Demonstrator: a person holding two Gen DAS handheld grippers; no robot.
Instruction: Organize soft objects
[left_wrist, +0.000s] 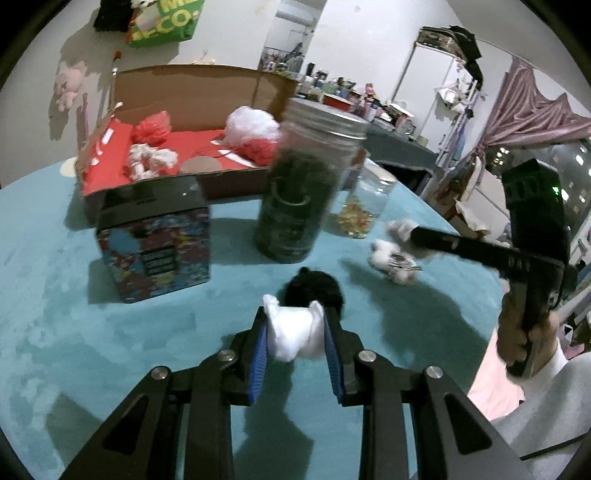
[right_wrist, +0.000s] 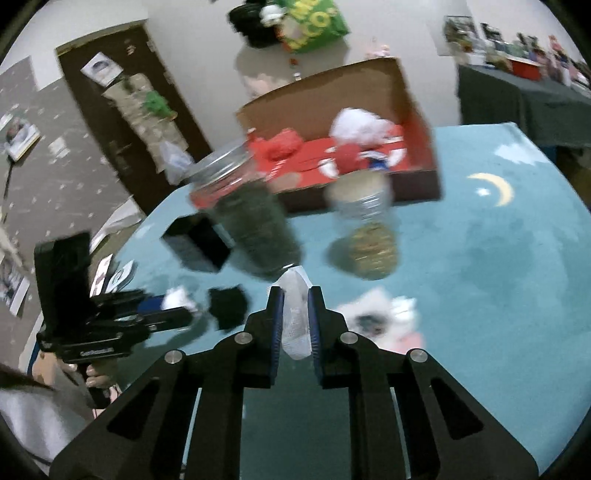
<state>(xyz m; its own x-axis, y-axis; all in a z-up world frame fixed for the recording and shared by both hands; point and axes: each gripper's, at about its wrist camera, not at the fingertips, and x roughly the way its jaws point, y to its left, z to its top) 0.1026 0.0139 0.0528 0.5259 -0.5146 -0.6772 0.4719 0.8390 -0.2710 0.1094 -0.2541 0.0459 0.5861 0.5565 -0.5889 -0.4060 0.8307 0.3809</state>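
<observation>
My left gripper (left_wrist: 295, 317) is shut on a white fluffy ball (left_wrist: 291, 338), held low over the teal table. Just beyond it lies a black pompom (left_wrist: 314, 290), seen in the right wrist view as a black blur (right_wrist: 227, 306). My right gripper (right_wrist: 295, 295) is shut on a white mesh piece (right_wrist: 295, 325); from the left wrist view it (left_wrist: 410, 232) reaches in from the right with white fluff at its tip. A white patterned plush (left_wrist: 391, 262) lies under it. The open cardboard box (left_wrist: 192, 85) at the back holds red and white soft things.
A tall jar of green stuff (left_wrist: 295, 199), a small jar with yellow bits (left_wrist: 360, 212) and a colourful tin (left_wrist: 155, 251) stand between the grippers and the box. The teal table (right_wrist: 498, 277) has room at the right. A person's hand (left_wrist: 524, 332) grips the right handle.
</observation>
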